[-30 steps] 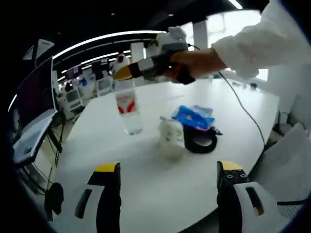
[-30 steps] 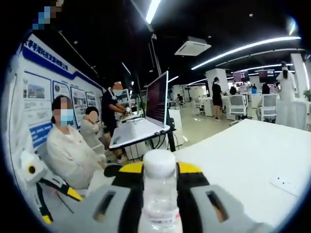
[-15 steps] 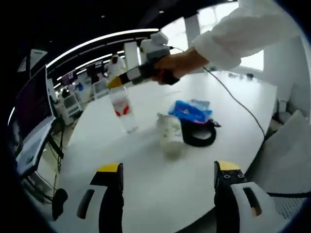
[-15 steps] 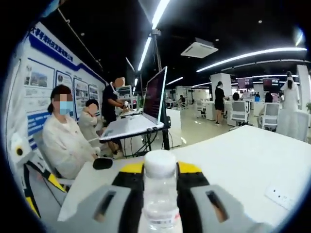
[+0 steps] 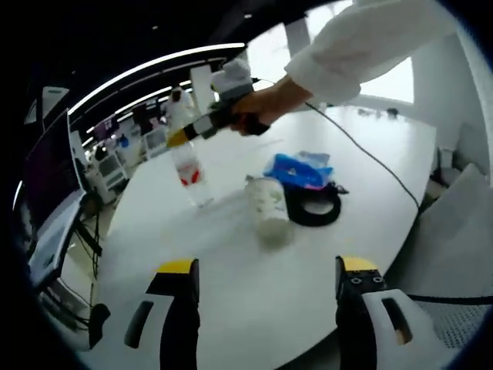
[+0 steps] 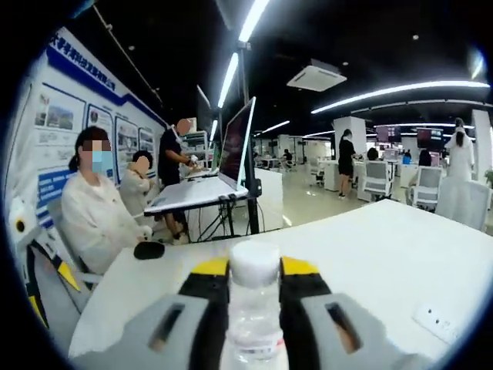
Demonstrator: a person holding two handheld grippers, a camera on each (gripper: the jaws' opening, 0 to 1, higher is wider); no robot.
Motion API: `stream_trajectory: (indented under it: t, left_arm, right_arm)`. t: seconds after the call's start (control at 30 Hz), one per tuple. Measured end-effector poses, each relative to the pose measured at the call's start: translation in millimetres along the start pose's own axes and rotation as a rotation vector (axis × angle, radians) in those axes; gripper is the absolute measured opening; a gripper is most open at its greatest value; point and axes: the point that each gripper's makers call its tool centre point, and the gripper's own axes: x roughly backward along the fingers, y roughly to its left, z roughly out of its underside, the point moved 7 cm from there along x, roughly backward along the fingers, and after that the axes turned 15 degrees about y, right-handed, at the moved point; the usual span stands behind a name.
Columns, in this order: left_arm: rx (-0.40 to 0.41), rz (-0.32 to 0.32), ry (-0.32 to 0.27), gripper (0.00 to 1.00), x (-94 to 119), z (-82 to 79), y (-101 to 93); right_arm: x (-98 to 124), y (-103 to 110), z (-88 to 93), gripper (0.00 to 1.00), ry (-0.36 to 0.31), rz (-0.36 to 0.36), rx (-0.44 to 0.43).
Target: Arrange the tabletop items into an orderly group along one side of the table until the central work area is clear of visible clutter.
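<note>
White table (image 5: 254,285): right gripper (image 6: 254,297) clamps water bottle (image 6: 254,308); left gripper (image 5: 266,270) wide open.

Left gripper view: camera sits low over the near edge of the white bench (image 5: 254,301), looking across it past its own spread jaws; clear bottle (image 5: 189,166), paper cup (image 5: 269,208) and black tape roll (image 5: 312,206) stand at mid range. Right gripper view: camera rides close behind the same bottle (image 6: 254,308), cap just ahead between the jaws, facing out over the bench (image 6: 385,247) toward seated people (image 6: 96,208) and a monitor (image 6: 235,150). Shared: bottle, bench top, right gripper (image 5: 192,131) entering from the left view's right
</note>
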Motion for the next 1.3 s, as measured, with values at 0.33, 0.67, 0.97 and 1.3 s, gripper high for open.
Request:
stream_trajectory:
  t: [0.33, 0.67, 0.97, 1.3]
  left_arm:
    - [-0.001, 0.002, 0.023, 0.66, -6, 2.4, -3.0]
    - [-0.008, 0.001, 0.029, 0.65, -7, 2.1, -3.9]
    - [-0.029, -0.011, 0.036, 0.61, -6, 5.0, -4.6]
    - [-0.051, -0.006, 0.062, 0.62, -13, 15.8, -7.9]
  right_arm:
    - [4, -2, 4.0, 0.21, -0.008, -0.058, 0.039]
    - [8, -3, 7.2, 0.21, 0.010, -0.117, 0.091]
    - [11, 0, -5.9, 0.36, -0.010, -0.045, 0.041]
    - [43, 19, -26.5, 0.43, -0.149, -0.021, -0.026]
